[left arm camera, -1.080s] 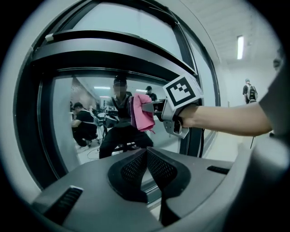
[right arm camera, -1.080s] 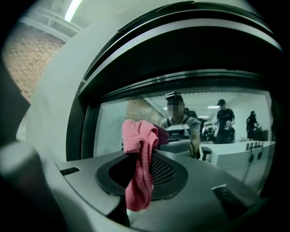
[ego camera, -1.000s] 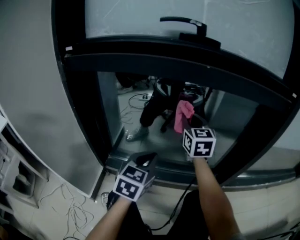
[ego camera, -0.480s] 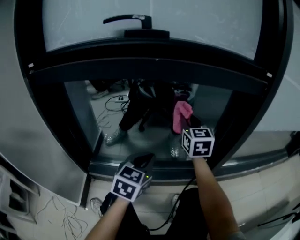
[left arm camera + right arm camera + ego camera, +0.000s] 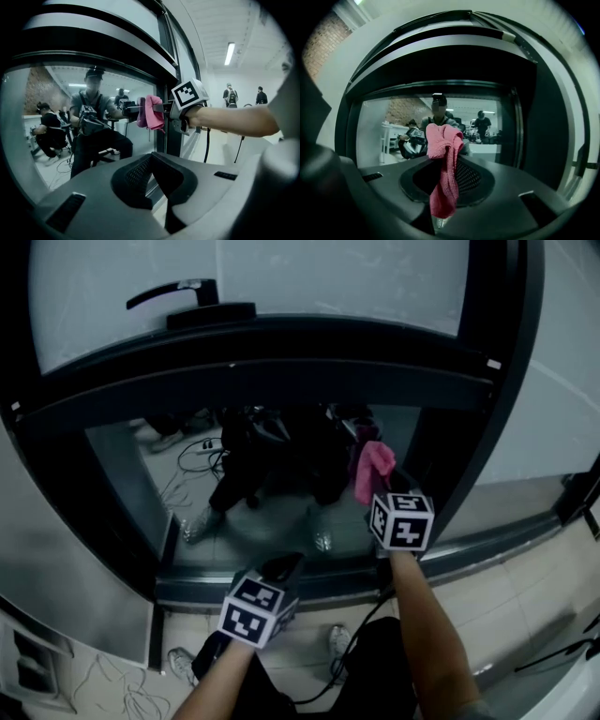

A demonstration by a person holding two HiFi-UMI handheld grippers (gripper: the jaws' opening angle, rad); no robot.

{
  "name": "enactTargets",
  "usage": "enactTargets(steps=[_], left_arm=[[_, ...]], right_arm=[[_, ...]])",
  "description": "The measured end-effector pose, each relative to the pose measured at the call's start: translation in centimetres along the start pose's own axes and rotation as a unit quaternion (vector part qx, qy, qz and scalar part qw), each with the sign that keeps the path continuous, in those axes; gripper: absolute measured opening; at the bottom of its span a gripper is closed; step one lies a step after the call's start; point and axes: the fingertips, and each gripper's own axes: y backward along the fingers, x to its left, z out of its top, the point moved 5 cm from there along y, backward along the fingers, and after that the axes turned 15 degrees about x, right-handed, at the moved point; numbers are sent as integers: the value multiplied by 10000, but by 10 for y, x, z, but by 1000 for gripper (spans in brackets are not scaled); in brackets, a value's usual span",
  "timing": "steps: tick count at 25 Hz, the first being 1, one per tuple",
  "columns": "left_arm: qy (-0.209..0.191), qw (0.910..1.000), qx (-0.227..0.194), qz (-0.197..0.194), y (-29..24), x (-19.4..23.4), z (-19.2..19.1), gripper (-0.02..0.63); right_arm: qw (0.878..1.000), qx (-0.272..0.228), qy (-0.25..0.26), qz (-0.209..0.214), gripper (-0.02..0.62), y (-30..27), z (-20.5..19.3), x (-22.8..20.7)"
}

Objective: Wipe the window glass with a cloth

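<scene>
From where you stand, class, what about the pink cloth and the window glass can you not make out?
- Whether the pink cloth touches the window glass: head view, dark reflections swallow any gap.
- Smears on the glass: every view, reflections of the room cover it.
- The cloth's gripped end: right gripper view, sunk between the right tool's jaws.

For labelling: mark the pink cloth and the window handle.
pink cloth [image 5: 371,468], head view, on its bunched upper fold.
window handle [image 5: 172,288], head view, on the middle of its lever.
</scene>
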Motion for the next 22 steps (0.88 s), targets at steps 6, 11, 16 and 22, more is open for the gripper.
enactTargets(steps=[6,11,16,22], left_arm=[[-93,9997,100,-196,-23,-15,6,2],[-124,9990,181,-377,-42,-25,7,2],[-90,9982,266,-523,-57,-31,2,2],[39,9977,360,-571,-68,-25,-12,2]], right_arm=[[9970,62,-302,-714,63,3,-11,-50],[9878,87,-619,-1428,63,11,-25,-82],[9796,281,-907,-1769,63,10,-45,-96],[9747,557,-1058,-1887,63,-3,-70,-103]])
